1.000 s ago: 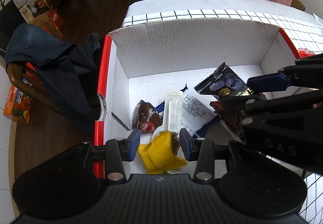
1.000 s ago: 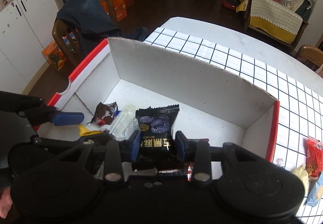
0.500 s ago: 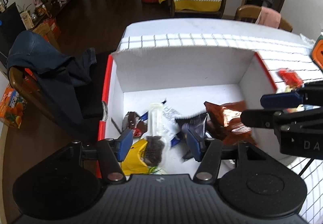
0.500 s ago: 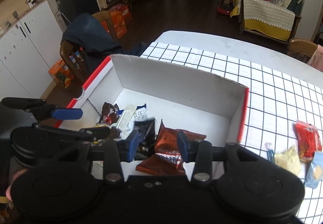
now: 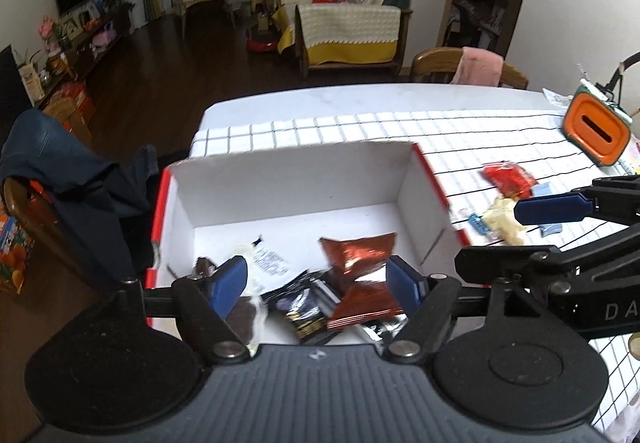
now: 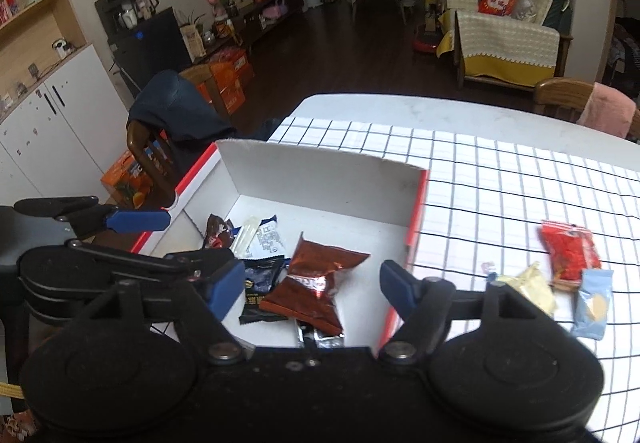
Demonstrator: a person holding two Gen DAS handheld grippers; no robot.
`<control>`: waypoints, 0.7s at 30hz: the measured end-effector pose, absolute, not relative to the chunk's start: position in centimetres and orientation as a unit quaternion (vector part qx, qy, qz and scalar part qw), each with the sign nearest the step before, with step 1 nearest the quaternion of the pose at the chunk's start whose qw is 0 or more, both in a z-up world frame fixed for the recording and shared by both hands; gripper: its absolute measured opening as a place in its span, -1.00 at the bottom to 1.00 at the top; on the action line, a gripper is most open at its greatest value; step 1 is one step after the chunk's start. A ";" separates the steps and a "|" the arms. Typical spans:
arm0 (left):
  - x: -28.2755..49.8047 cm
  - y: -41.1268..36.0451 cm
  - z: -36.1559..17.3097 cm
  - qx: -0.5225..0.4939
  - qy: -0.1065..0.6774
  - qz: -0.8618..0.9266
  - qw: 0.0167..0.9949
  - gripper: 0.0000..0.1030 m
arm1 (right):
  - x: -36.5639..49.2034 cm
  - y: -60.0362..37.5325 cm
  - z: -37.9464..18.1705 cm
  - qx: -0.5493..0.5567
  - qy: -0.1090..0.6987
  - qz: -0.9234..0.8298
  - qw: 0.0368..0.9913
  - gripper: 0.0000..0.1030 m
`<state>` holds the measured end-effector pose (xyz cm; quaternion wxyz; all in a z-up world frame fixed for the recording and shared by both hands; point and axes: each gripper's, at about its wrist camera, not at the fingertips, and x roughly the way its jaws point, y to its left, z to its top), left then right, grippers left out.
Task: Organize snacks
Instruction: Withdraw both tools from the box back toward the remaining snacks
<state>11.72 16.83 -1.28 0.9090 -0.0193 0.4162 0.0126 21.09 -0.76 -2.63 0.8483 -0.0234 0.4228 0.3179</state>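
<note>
Snacks already sorted lie on the floor of the white cardboard box with red outer sides (image 6: pixel 320 179): from left to right, a small dark brown wrapper (image 6: pixel 218 235), a white sachet (image 6: pixel 267 241), a black packet (image 6: pixel 262 285) and a shiny copper-red foil bag (image 6: pixel 318 279). Both grippers hang above the box with nothing between their blue pads, the left gripper (image 5: pixel 318 283) spread wide, the right gripper (image 6: pixel 312 285) equally wide. Judging by this, a drop is done and the next pick is due. Right of the box, on the checked desk (image 6: pixel 500 179), wait a cream packet (image 6: pixel 534 285), a red packet (image 6: pixel 570 249) and a pale blue packet (image 6: pixel 594 303). The box's right wall stands between; the right gripper should lift clear over it.
</note>
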 end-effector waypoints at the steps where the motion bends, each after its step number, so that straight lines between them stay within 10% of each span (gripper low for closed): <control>1: 11.7 16.4 -1.1 -0.018 0.413 0.010 0.911 0.48 | 21.0 -1.3 -2.5 -0.021 0.421 0.316 0.850 0.55; 21: 13.4 5.4 -1.9 -0.007 0.395 -0.023 0.918 0.67 | 21.1 -14.1 -3.4 0.018 0.404 0.287 0.868 1.00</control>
